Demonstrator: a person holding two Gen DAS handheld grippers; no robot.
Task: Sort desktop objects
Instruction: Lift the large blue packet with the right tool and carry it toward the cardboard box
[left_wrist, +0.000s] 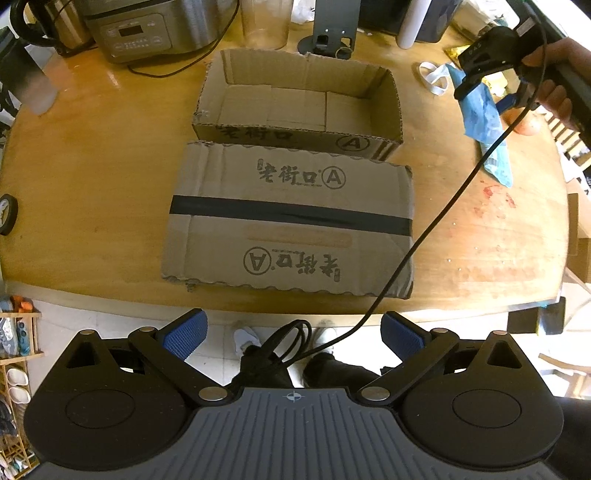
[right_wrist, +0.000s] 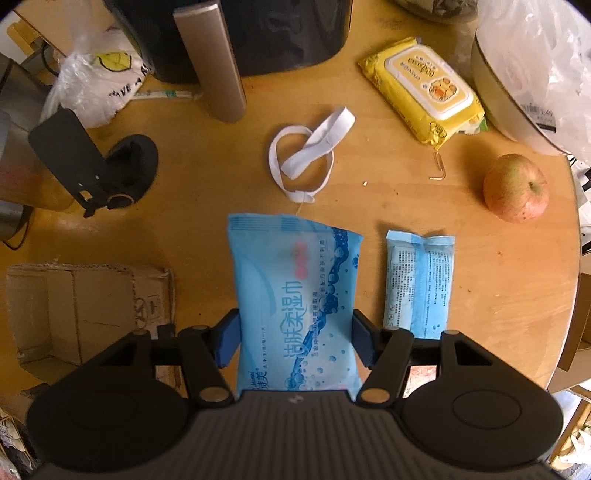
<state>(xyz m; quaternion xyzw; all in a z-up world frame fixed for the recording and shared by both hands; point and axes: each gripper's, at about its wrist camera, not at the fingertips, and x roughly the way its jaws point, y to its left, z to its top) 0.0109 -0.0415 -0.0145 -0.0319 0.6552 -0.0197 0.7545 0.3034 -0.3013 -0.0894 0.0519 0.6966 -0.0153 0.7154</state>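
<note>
The right tool (right_wrist: 295, 341) clamps a plump blue wet-wipe pack (right_wrist: 295, 295) printed with bubbles; the left tool (left_wrist: 291, 334) gapes wide.

Landmark: blue wipes pack (right_wrist: 295, 295). Its near end is hidden under the right gripper (right_wrist: 295, 339) body; whether the jaws press its sides can't be told. Right of it, the small blue sachet (right_wrist: 419, 280) has its lower end behind a gripper link. Left of it, the cardboard box (right_wrist: 88, 306) is partly covered by the gripper. Far right behind it, a bowl in a plastic bag (right_wrist: 517, 81) is cut by the frame edge. Print on the pack is too small to read in the left wrist view, where the pack (left_wrist: 480, 110) is blurred.
</note>
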